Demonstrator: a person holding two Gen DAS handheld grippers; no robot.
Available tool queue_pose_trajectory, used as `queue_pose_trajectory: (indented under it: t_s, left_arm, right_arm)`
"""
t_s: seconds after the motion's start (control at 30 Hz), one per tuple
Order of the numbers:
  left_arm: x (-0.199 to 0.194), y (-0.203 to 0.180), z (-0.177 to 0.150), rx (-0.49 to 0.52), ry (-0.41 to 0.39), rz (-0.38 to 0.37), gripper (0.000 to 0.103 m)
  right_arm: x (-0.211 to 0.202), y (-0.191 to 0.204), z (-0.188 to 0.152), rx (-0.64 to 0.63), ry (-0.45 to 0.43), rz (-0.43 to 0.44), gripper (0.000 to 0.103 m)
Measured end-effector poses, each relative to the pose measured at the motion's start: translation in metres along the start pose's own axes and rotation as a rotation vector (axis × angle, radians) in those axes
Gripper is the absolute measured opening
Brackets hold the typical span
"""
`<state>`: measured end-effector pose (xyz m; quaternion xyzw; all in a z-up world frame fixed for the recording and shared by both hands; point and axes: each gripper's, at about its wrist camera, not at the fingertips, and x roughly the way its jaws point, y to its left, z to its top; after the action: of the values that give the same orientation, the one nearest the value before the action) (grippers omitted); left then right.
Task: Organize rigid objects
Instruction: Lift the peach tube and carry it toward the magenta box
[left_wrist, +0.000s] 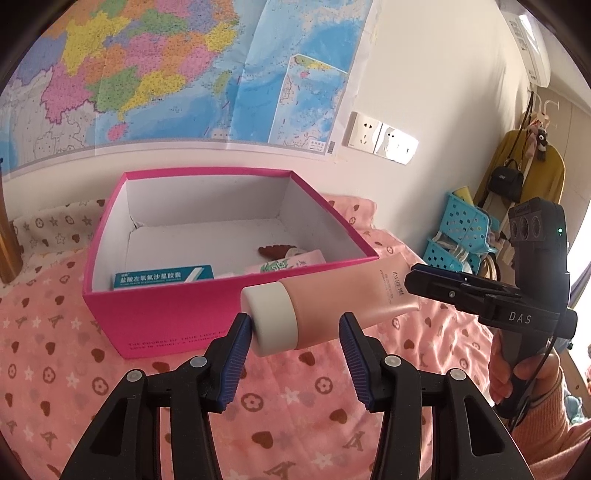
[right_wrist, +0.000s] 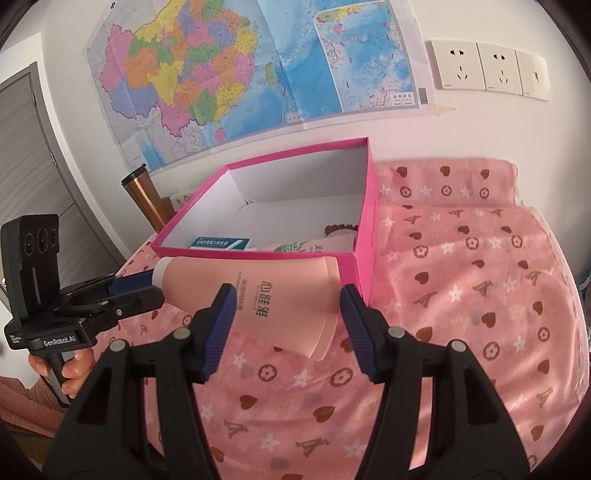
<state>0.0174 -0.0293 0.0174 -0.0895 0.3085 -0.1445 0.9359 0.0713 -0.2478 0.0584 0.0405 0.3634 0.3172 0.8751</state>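
Observation:
A pink tube (left_wrist: 332, 295) with a white cap (left_wrist: 269, 317) hangs in the air just in front of the open pink box (left_wrist: 184, 306). My right gripper (right_wrist: 287, 299) is shut on the tube (right_wrist: 280, 295) across its flat crimped end; from the left wrist it comes in from the right (left_wrist: 415, 280). The cap sits between the jaws of my left gripper (left_wrist: 295, 325), which is open: the left pad touches it, the right pad stands apart. Inside the box lie a teal medicine carton (left_wrist: 162, 277), a green-and-white tube (left_wrist: 291, 262) and a brown item (left_wrist: 273, 251).
The box (right_wrist: 364, 221) rests on a pink patterned bedspread (right_wrist: 461, 295) against a wall with a map. A copper tumbler (right_wrist: 144, 199) stands left of the box. Blue plastic baskets (left_wrist: 458, 229) sit at the far right. A person's hand (right_wrist: 74, 373) grips the left tool's handle.

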Motion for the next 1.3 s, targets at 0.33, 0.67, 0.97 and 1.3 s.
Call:
queue_pose_trajectory:
  t_s: [0.33,0.67,0.97,1.3]
  left_arm:
    - [0.003,0.004,0.007,0.0,-0.008,0.008,0.049]
    - [0.009,0.004,0.015,0.016,-0.005,0.018,0.049]
    - [0.016,0.009,0.024,0.021,-0.006,0.026,0.049]
    - [0.025,0.011,0.031,0.018,-0.004,0.032,0.049]
  right_arm:
    - [0.002,0.002,0.008,-0.017,-0.006,-0.002,0.061]
    - [0.004,0.0,0.016,-0.027,-0.014,-0.007,0.061]
    - [0.009,-0.003,0.025,-0.035,-0.019,-0.01,0.061]
    - [0.017,-0.009,0.034,-0.037,-0.016,-0.016,0.061]
